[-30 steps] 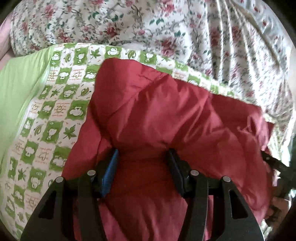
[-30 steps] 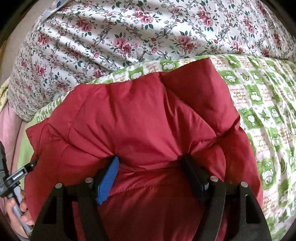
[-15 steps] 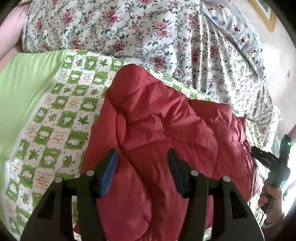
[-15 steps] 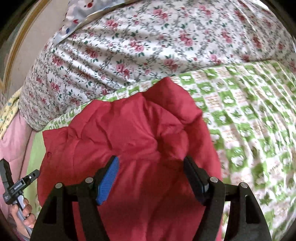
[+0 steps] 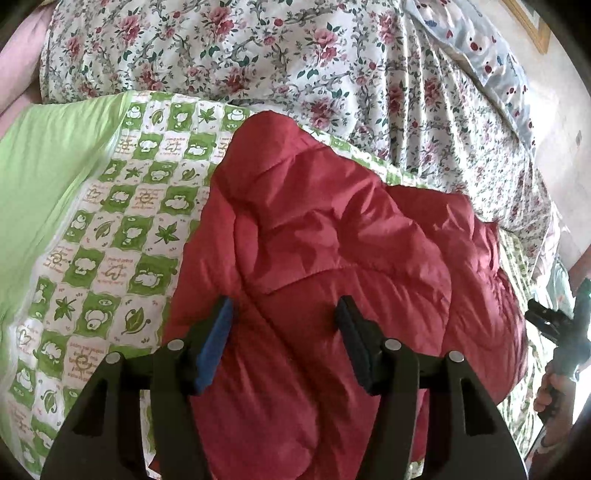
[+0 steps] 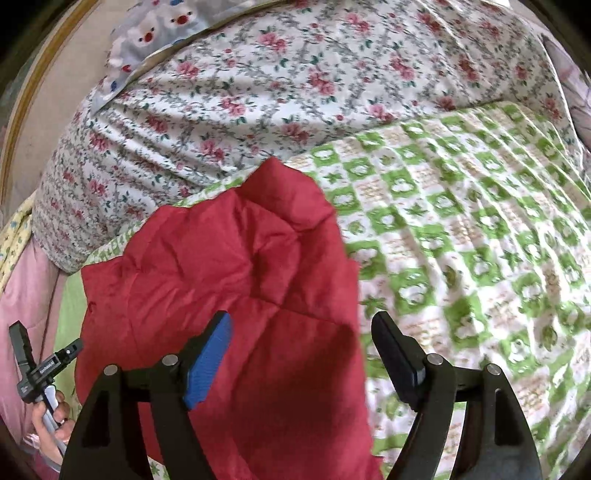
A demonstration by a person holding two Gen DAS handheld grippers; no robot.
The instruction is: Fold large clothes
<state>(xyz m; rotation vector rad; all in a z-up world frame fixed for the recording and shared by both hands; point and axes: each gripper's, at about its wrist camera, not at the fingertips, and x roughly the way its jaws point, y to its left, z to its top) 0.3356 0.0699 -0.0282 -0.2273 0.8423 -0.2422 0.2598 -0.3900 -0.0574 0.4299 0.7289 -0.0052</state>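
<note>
A red padded jacket (image 5: 332, 240) lies bunched and folded on a green-and-white checked blanket (image 5: 122, 236). My left gripper (image 5: 284, 328) hovers over the jacket's near part. Its jaws are opening, and the fabric lies below them, not pinched. In the right wrist view the jacket (image 6: 221, 280) fills the lower left. My right gripper (image 6: 301, 332) straddles the jacket's right edge, its jaws opening wide. The blue pad is over the red fabric and the black finger over the blanket (image 6: 461, 240). Neither gripper presses on the cloth.
A floral quilt (image 5: 295, 66) is piled behind the blanket, with a pale printed pillow (image 6: 159, 33) beyond it. A plain green sheet (image 5: 48, 166) lies to the left. A hand (image 6: 51, 417) on the other gripper's handle shows at the left edge of the right wrist view.
Both grippers let go of the red jacket fabric they were pinching and pulled back. The jacket settled onto the blanket. The right gripper shifted toward the jacket's right edge and its jaws widened.
</note>
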